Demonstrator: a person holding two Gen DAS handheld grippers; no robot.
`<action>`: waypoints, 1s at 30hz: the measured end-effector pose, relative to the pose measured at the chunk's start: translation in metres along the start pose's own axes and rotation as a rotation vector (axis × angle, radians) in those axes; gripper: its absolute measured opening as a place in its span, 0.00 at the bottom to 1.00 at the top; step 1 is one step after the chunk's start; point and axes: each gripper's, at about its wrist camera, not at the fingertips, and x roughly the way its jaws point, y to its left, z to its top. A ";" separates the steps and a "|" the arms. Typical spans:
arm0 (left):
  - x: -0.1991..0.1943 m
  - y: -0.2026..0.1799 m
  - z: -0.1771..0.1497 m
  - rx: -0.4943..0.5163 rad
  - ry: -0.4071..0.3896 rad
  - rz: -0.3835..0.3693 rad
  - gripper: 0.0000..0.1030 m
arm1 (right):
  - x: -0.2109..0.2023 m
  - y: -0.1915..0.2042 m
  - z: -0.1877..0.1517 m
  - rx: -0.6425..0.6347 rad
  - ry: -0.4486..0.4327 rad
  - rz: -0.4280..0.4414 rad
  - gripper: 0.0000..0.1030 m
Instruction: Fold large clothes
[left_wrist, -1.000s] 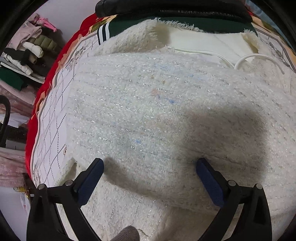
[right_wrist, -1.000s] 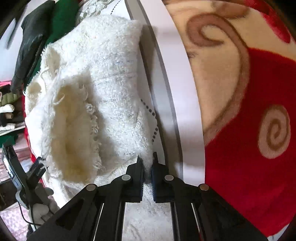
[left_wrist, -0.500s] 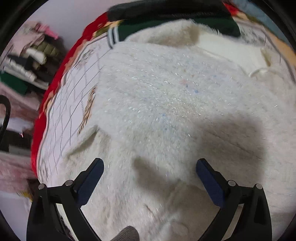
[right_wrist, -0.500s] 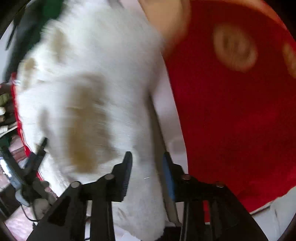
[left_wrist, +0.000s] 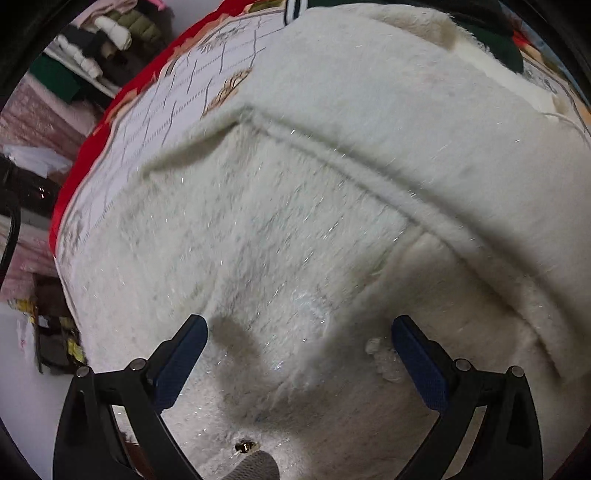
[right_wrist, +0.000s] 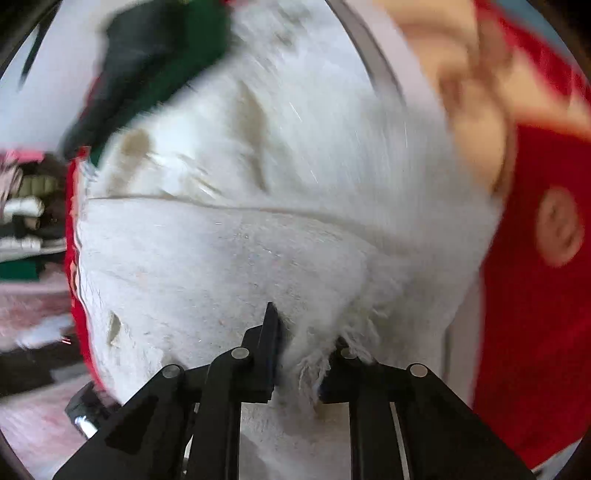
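**Fuzzy cream garment mid-fold, one fringed edge in a closing pinch**

Fluffy cream-white knit, shot through with glittery threads, covered most of the bed: the large garment (left_wrist: 332, 155) lay spread over a red-bordered blanket (left_wrist: 155, 110), with one layer already turned over so that a seamed edge ran across its middle. Beyond it, at the far end of the bed, sat a dark green and black piece of clothing (right_wrist: 155, 55).

The left tongs (left_wrist: 299, 354) hung released above the knit, both blue pads wide apart and nothing between them. The right tongs (right_wrist: 301, 354) were closing on a tuft of the garment's frayed fringe, which stood between the pads; the view was streaked with motion.

Risks, as a judgement from this state:
- Only loose fringe seemed to be caught, not the body of the cloth, so the heavy knit could slide out of the pinch when lifted.
- With one side carried and the left tongs idle, the raised layer could sag or twist, and the fold would land crooked.
- A drag across the blanket might pull the layer already turned out of line.
- The frayed threads could snag on the pads at release.
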 end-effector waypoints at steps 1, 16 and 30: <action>0.002 0.002 -0.001 -0.006 -0.002 -0.011 1.00 | -0.020 0.009 -0.002 -0.064 -0.068 -0.036 0.16; -0.033 0.005 -0.016 0.002 -0.037 0.059 1.00 | -0.031 -0.024 0.023 -0.163 0.085 -0.150 0.66; -0.136 -0.149 -0.190 0.442 -0.112 0.381 1.00 | -0.079 -0.153 -0.024 -0.261 0.276 -0.193 0.77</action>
